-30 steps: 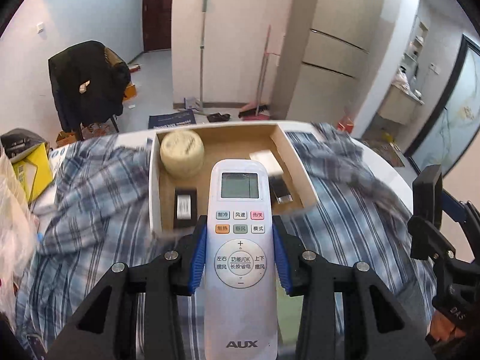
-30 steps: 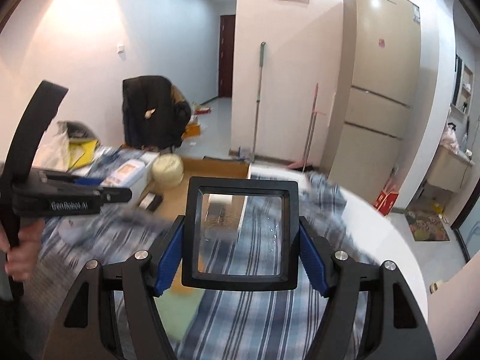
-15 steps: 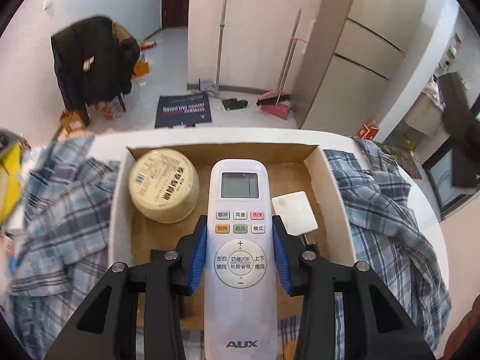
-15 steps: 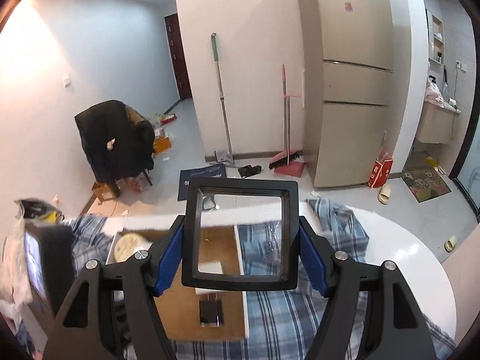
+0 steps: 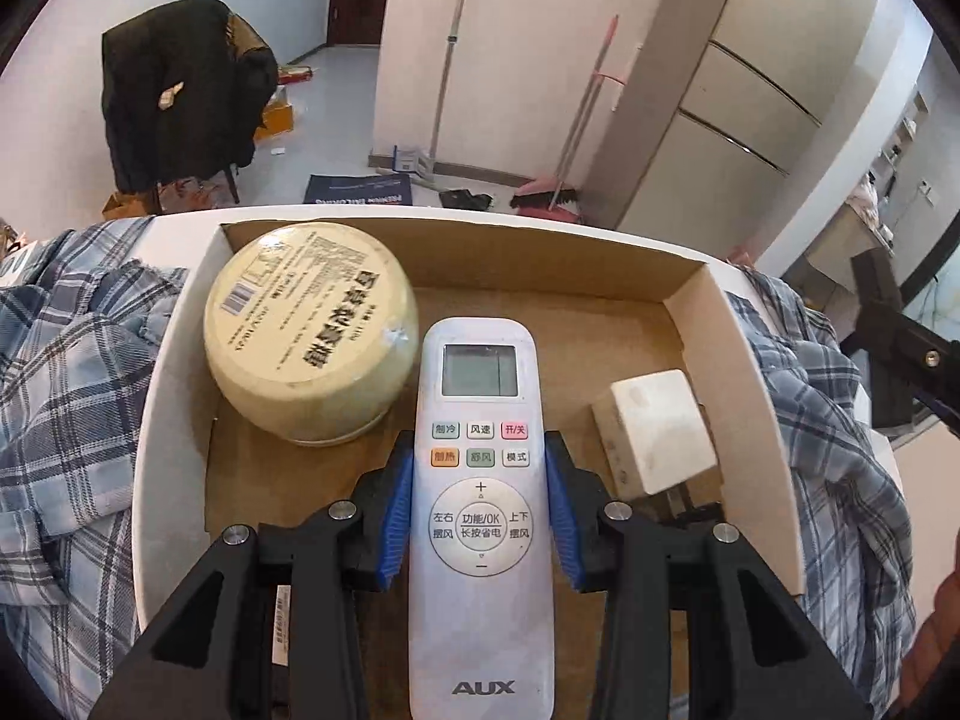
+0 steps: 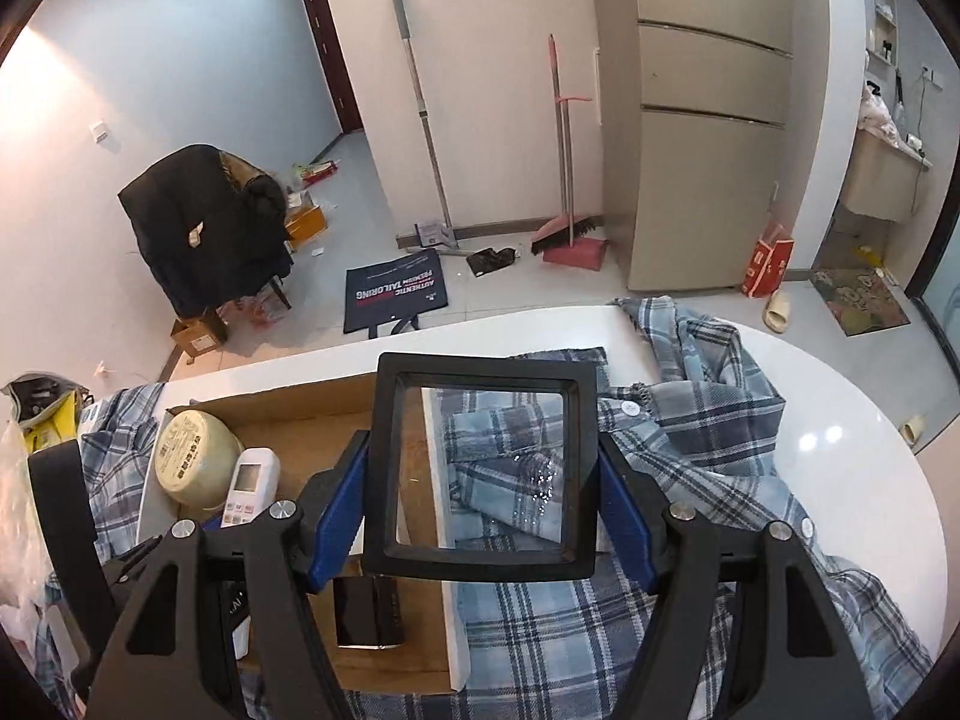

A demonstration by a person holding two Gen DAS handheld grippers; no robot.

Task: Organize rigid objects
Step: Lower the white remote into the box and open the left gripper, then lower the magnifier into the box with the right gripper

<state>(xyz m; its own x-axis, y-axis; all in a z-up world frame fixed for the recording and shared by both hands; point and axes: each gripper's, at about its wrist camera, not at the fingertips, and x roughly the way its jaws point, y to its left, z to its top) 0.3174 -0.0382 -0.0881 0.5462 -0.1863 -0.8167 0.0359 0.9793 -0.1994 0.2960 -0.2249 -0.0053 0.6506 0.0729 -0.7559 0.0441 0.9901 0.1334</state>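
I have both claws loaded. My left gripper [image 5: 480,516] is pinching the white remote [image 5: 480,480] by its long sides, about mid-body, and it hangs over the middle of the cardboard box [image 5: 744,360], screen end toward the box's far wall. My right gripper [image 6: 480,516] is pinching the black square frame [image 6: 483,474] by its 2 side edges, over the box's right wall and the plaid shirt [image 6: 690,450] that covers the table's right edge.

Risks as I judge them:

1. The round yellow tub [image 5: 309,330] fills the far left corner and sits just beside the remote's nose. Lowering straight down could clip its side and twist the remote in the pads.
2. The white block [image 5: 654,429] lies near the right wall, and a black item [image 6: 366,612] lies near the front wall. The free floor is a narrow strip, so the remote may land tilted on one of them.
3. The frame's pane looks clear and fragile; catching the box's right wall or releasing high could crack it.
4. Both claws converge on 1 box, so they could knock together.
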